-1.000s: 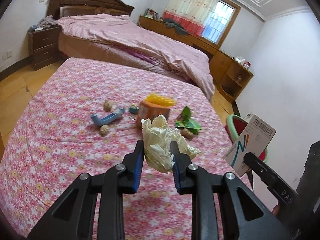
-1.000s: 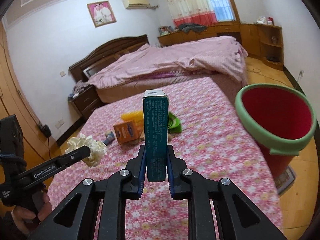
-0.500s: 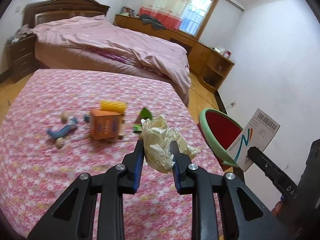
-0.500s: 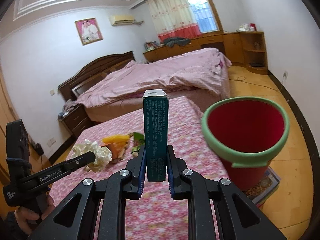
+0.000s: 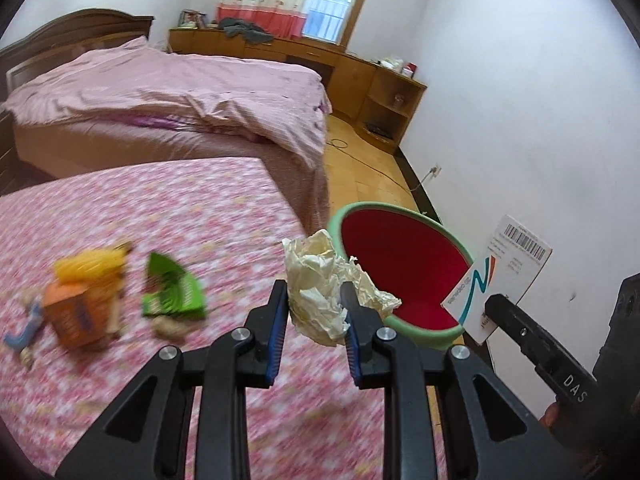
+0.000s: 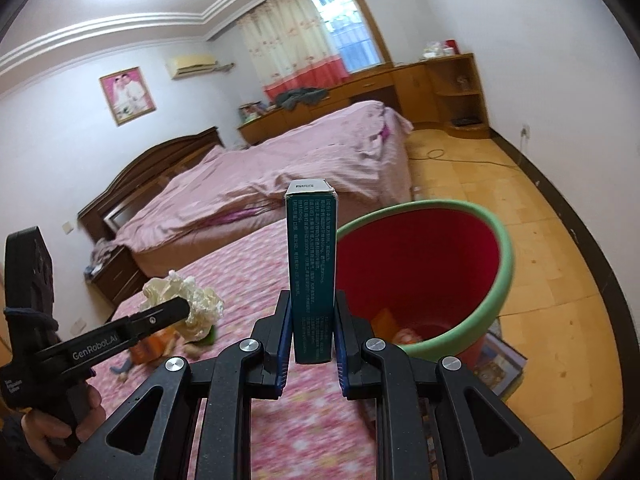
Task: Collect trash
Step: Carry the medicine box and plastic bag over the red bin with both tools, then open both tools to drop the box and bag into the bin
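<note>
1. Our left gripper (image 5: 314, 304) clamps a crumpled paper wad (image 5: 328, 288), held above the flowered bed (image 5: 180, 216) edge.
2. Our right gripper (image 6: 311, 334) pinches an upright teal box (image 6: 311, 272).
3. Just beyond both stands the red bin (image 6: 440, 256), green-rimmed.
4. An orange carton (image 5: 76, 312) and green wrapper (image 5: 174, 292) lie on the bed.

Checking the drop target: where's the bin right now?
The red bin with the green rim stands on the wooden floor at the corner of the flowered bed, just past the box in the right wrist view, right of the crumpled paper in the left.
</note>
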### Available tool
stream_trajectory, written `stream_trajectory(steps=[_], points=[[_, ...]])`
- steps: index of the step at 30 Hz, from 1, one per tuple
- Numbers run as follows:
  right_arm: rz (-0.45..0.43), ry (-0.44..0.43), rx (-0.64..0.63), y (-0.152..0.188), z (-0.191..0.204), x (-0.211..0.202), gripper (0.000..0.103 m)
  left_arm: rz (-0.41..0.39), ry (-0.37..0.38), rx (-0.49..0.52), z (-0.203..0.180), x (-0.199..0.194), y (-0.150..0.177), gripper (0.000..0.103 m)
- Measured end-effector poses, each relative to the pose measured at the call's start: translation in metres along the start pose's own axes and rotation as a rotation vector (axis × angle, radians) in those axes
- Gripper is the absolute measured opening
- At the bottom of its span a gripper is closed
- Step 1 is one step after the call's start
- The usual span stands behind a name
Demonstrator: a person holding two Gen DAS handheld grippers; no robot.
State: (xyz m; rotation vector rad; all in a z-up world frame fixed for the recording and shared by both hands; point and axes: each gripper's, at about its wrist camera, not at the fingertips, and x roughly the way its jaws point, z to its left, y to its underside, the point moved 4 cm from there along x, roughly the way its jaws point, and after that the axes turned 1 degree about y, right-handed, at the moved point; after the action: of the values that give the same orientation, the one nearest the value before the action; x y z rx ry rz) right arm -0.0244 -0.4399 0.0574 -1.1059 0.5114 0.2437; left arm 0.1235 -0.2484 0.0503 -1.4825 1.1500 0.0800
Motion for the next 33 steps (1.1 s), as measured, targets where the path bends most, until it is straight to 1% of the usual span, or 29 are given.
stream_trajectory(steps=[3,9,12,18,19,20,21,23,28,33], points=[[0.004,0.02,0.018,-0.004,-0.017,0.005,0.018,0.02,0.012,0.033,-0.018,0.018,-0.006,0.026],[0.011,0.042,0.053,-0.008,-0.046,0.021,0.018,0.046,0.003,0.114,-0.049,0.049,-0.017,0.026],[0.019,0.044,0.072,-0.009,-0.059,0.03,0.018,0.058,0.003,0.127,-0.058,0.063,-0.018,0.026],[0.028,0.05,0.091,-0.004,-0.072,0.037,0.019,0.115,0.024,0.122,-0.065,0.094,-0.012,0.026],[0.032,0.053,0.093,-0.003,-0.074,0.038,0.019,0.121,0.024,0.13,-0.067,0.097,-0.011,0.028],[0.037,0.056,0.094,-0.001,-0.075,0.039,0.02,0.125,0.018,0.136,-0.068,0.1,-0.01,0.032],[0.043,0.057,0.1,-0.001,-0.076,0.041,0.021,0.127,0.017,0.143,-0.07,0.101,-0.009,0.035],[0.057,0.061,0.117,-0.001,-0.079,0.046,0.021,0.128,0.019,0.148,-0.071,0.102,-0.008,0.043],[0.078,0.065,0.14,0.0,-0.083,0.05,0.024,0.118,0.032,0.138,-0.071,0.099,-0.007,0.048],[0.071,0.061,0.155,-0.001,-0.085,0.047,0.024,0.111,0.017,0.107,-0.064,0.086,-0.007,0.048]])
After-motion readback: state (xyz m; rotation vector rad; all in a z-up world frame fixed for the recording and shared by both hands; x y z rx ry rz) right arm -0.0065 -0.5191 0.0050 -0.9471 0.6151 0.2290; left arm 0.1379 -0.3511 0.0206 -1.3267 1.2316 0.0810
